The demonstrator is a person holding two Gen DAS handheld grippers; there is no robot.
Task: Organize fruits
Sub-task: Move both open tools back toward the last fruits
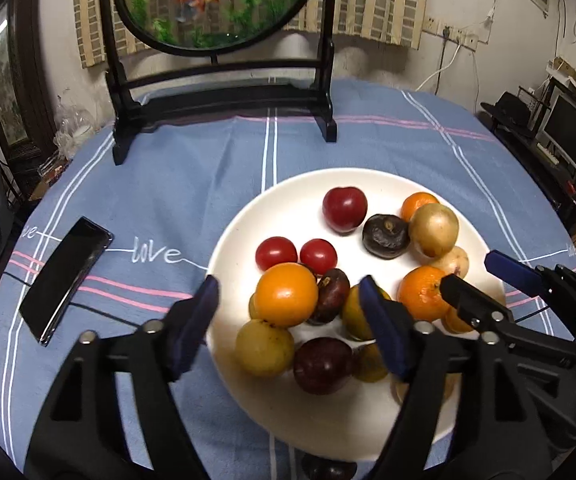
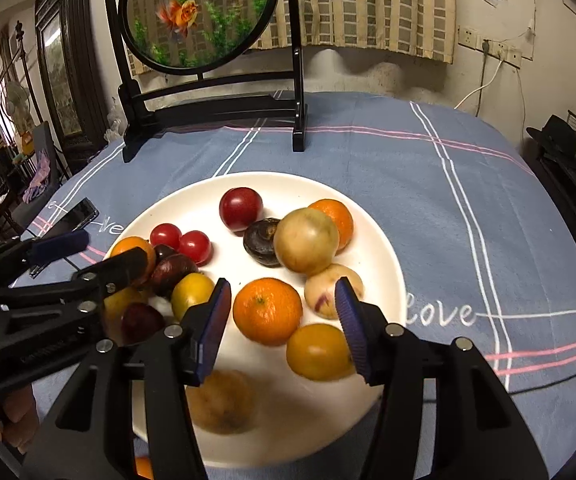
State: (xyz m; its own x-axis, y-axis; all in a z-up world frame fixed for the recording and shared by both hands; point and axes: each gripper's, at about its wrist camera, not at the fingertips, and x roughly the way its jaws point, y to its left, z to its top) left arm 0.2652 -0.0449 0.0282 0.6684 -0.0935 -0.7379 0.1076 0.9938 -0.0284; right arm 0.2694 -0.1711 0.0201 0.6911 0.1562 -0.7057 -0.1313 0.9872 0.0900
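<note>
A white plate [image 1: 240, 220] on the blue tablecloth holds several fruits: a red plum [image 1: 344, 209], two cherry tomatoes [image 1: 276, 253], a dark wrinkled fruit [image 1: 385, 236], a large orange [image 1: 286, 294] and a mandarin [image 1: 421, 293]. My left gripper [image 1: 288, 296] hovers open over the plate's near left side, and the large orange shows between its fingers, untouched. My right gripper [image 2: 284, 296] is open around the mandarin [image 2: 268, 310], with a gap on both sides. Each gripper also shows in the other's view: the right gripper [image 1: 475, 276] and the left gripper [image 2: 100, 250].
A black phone [image 1: 66, 278] lies on the cloth left of the plate. A dark wooden stand with a round goldfish screen [image 1: 224, 92] stands at the table's far side. A dark fruit [image 1: 327, 470] lies on the cloth by the plate's near rim.
</note>
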